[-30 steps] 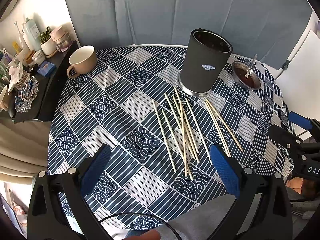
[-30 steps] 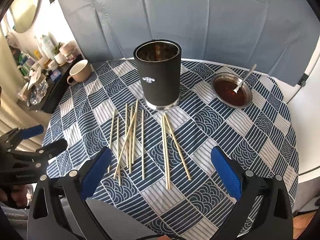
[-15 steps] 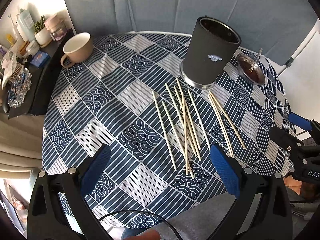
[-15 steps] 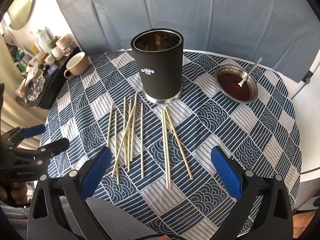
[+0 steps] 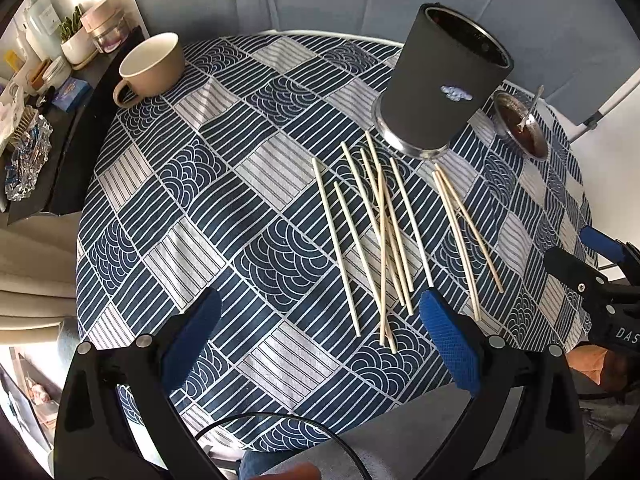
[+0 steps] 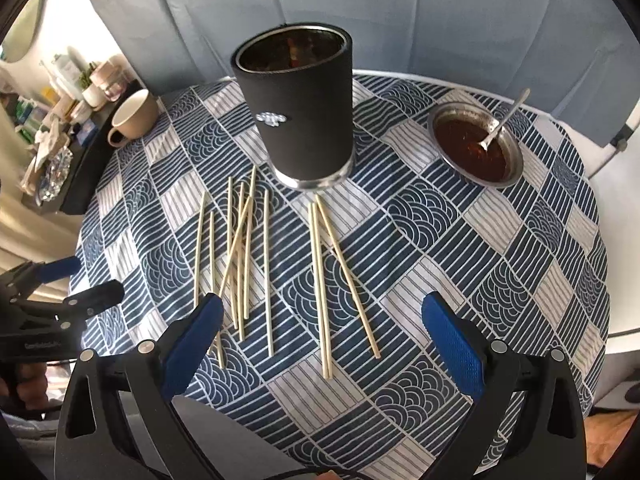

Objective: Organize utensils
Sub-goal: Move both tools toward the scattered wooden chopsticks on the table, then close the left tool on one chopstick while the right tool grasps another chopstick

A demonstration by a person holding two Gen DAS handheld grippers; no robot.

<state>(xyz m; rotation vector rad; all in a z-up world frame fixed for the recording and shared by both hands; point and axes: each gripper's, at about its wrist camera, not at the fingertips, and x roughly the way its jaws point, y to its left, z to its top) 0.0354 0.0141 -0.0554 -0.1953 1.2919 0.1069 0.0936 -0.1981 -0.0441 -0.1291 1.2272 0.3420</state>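
Note:
Several pale wooden chopsticks (image 5: 384, 232) (image 6: 244, 252) lie scattered flat on the patterned tablecloth, just in front of a tall black cylindrical holder (image 5: 444, 92) (image 6: 300, 108) that stands upright. A smaller group of chopsticks (image 6: 332, 276) (image 5: 460, 220) lies to the right of the main bunch. My left gripper (image 5: 320, 340) hangs open above the table's near edge, nothing between its blue pads. My right gripper (image 6: 324, 336) is open too, over the near ends of the chopsticks, holding nothing. Each gripper shows at the other view's side edge.
A beige mug (image 5: 154, 66) (image 6: 134, 118) sits at the far left of the round table (image 5: 168, 200). A metal bowl of dark sauce with a spoon (image 6: 476, 144) (image 5: 520, 128) stands at the far right. A dark shelf with bottles and jars (image 5: 44, 80) flanks the table's left side.
Both grippers have come forward and lower toward the table, so the chopsticks and holder look larger and nearer. Nothing on the table has moved.

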